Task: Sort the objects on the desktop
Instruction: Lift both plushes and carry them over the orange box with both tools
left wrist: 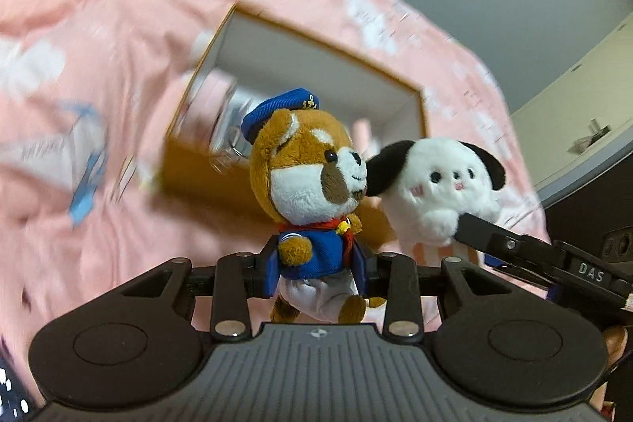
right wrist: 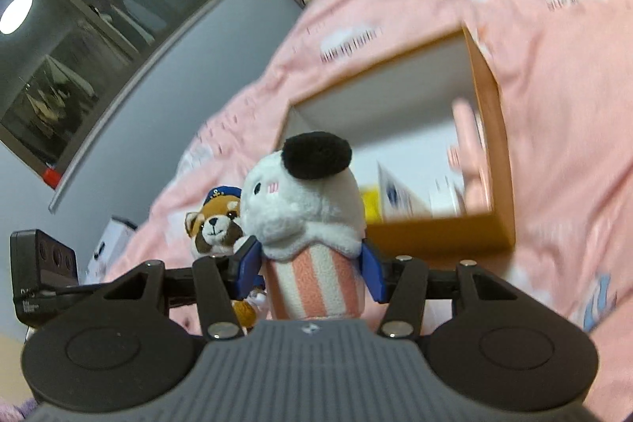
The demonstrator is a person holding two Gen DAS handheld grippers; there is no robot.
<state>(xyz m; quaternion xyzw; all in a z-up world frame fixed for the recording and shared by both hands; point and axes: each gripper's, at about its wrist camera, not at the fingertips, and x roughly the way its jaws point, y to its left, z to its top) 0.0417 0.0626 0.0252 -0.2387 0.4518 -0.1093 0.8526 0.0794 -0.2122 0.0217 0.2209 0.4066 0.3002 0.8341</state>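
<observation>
sailor plush [left wrist: 312,184] clamped in left tongs [left wrist: 316,265]; dog plush [right wrist: 308,224] clamped in right tongs [right wrist: 312,269], "das" printed.

Ahead of you the cardboard box [left wrist: 221,180] stands open at the top, its mouth unobstructed from above, though items [right wrist: 415,196] crowd the floor along its near wall, and a pink upright thing [right wrist: 469,145] leans at one inner side. The near wall of the box stands between your toys and its interior. The red panda plush [left wrist: 312,184] and the white dog plush [left wrist: 439,188] are nearly touching, so nothing passes between them. The pink bedding [left wrist: 99,66] around the box lies bare.
</observation>
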